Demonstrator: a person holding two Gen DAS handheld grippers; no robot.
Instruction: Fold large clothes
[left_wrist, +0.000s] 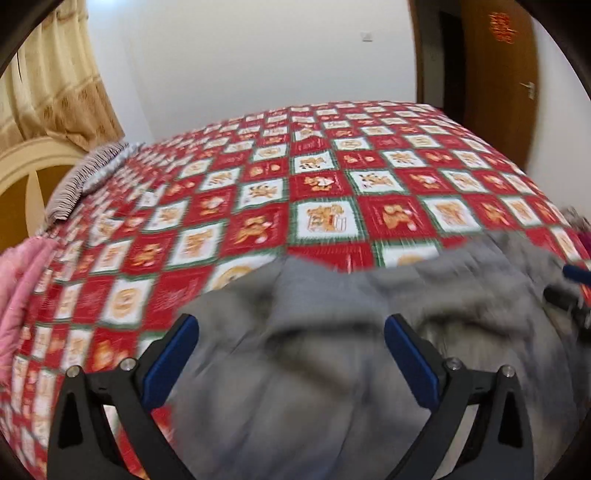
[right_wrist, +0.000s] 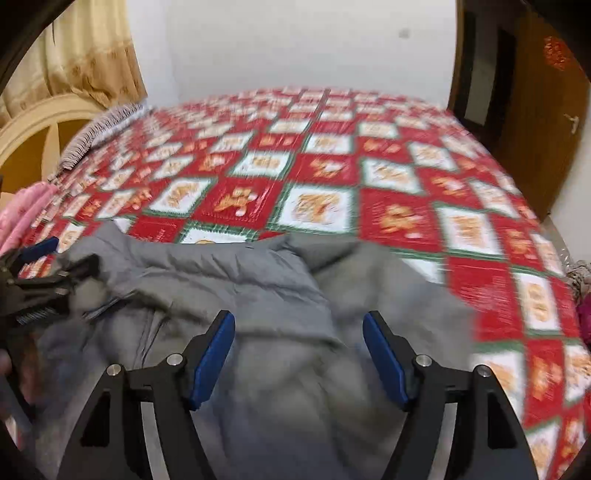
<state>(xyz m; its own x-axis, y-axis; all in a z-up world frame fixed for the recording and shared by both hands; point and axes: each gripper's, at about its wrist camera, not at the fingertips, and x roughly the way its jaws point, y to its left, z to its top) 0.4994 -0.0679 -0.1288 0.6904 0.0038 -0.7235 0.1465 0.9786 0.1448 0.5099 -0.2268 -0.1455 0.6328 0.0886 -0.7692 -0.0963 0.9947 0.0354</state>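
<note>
A large grey padded garment (left_wrist: 332, 350) lies rumpled on the near part of a bed with a red, white and green checked cover (left_wrist: 314, 184). My left gripper (left_wrist: 290, 325) is open just above the garment's left part, with nothing between its blue pads. The garment also shows in the right wrist view (right_wrist: 258, 295). My right gripper (right_wrist: 299, 325) is open above its right part, also empty. The left gripper shows at the left edge of the right wrist view (right_wrist: 40, 258). The right gripper's blue tip shows at the right edge of the left wrist view (left_wrist: 576, 275). Both views are blurred.
A striped pillow (left_wrist: 85, 177) and a pink blanket (left_wrist: 22, 295) lie at the bed's left side by a cream headboard (left_wrist: 33, 166). A beige curtain (left_wrist: 55, 81) hangs behind. A brown wooden door (left_wrist: 498, 74) stands at the far right. The cover (right_wrist: 332, 166) stretches beyond the garment.
</note>
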